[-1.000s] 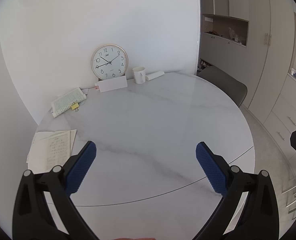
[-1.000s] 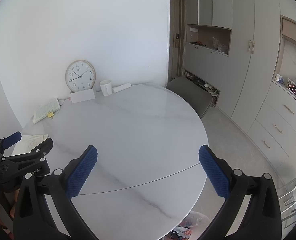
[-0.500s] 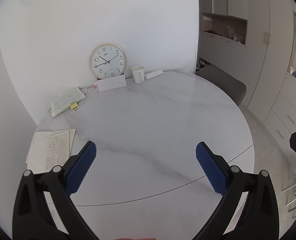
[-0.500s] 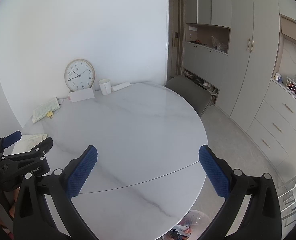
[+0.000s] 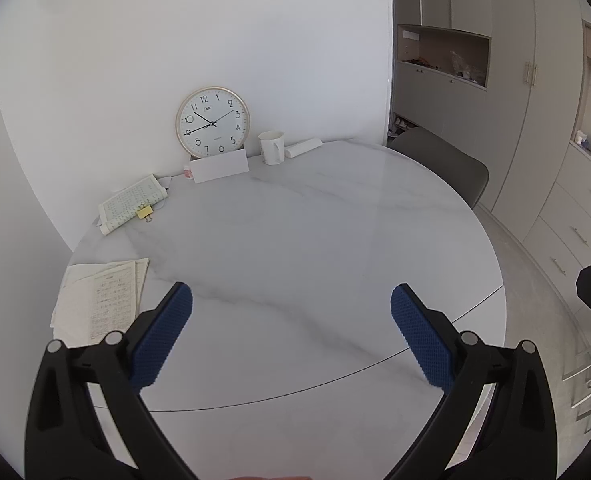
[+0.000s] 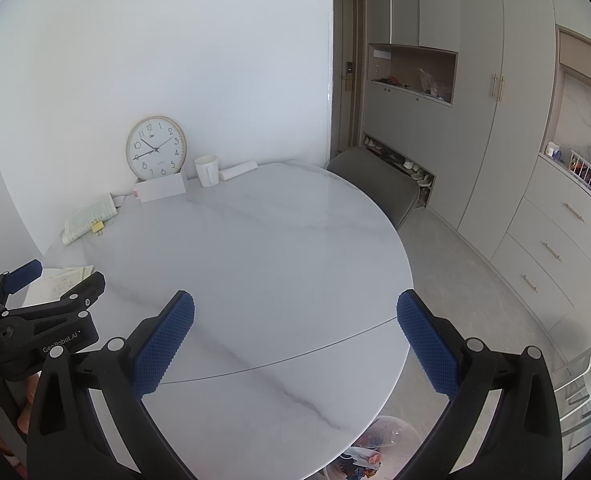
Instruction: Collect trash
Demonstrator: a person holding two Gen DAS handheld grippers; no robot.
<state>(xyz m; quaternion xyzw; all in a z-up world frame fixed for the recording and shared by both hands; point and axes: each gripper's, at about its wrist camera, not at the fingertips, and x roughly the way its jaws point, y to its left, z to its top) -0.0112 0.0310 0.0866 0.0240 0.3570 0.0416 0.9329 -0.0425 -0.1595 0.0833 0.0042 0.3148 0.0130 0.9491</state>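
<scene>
My left gripper is open and empty above the near part of the round white marble table. My right gripper is open and empty above the table's near right part. The left gripper also shows at the left edge of the right wrist view. A clear bin bag with coloured trash sits on the floor below the table's near edge. A rolled white paper lies at the back of the table beside a white mug.
A wall clock leans on the wall behind a white card. A clipped booklet and loose sheets lie at the left. A grey chair stands at the far right side. Cabinets line the right wall.
Both views have drifted very slightly; the clock and mug sit a touch lower and to the left in the frames. Both grippers stay open.
</scene>
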